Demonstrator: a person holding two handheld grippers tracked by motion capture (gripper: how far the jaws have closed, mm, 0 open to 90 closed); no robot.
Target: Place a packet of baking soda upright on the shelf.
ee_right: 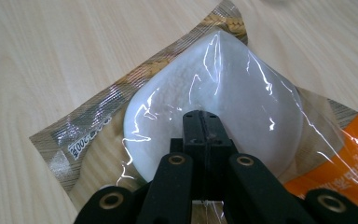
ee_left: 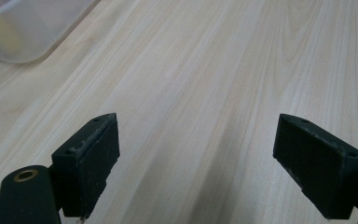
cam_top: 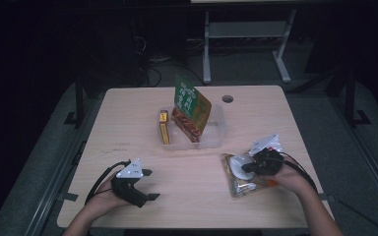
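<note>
A clear packet [cam_top: 236, 186] with a white round cake inside and an orange label lies on the wooden table [cam_top: 128, 123] at the right. My right gripper [cam_top: 244, 168] sits on top of it. In the right gripper view its jaws are pressed together over the white cake [ee_right: 242, 84], and my right gripper [ee_right: 200, 117] seems to pinch the clear film. My left gripper [cam_top: 151, 184] rests at the front left, held by a hand, jaws wide apart. In its own view my left gripper [ee_left: 200, 140] has only bare wood between the pads.
A clear plastic tub [cam_top: 219, 133] stands mid-table, holding an upright green and orange bag [cam_top: 189, 101], a red packet and a yellow box [cam_top: 164, 128]. Its corner [ee_left: 23, 32] shows in the left gripper view. A round cable hole [cam_top: 227, 98] lies behind it.
</note>
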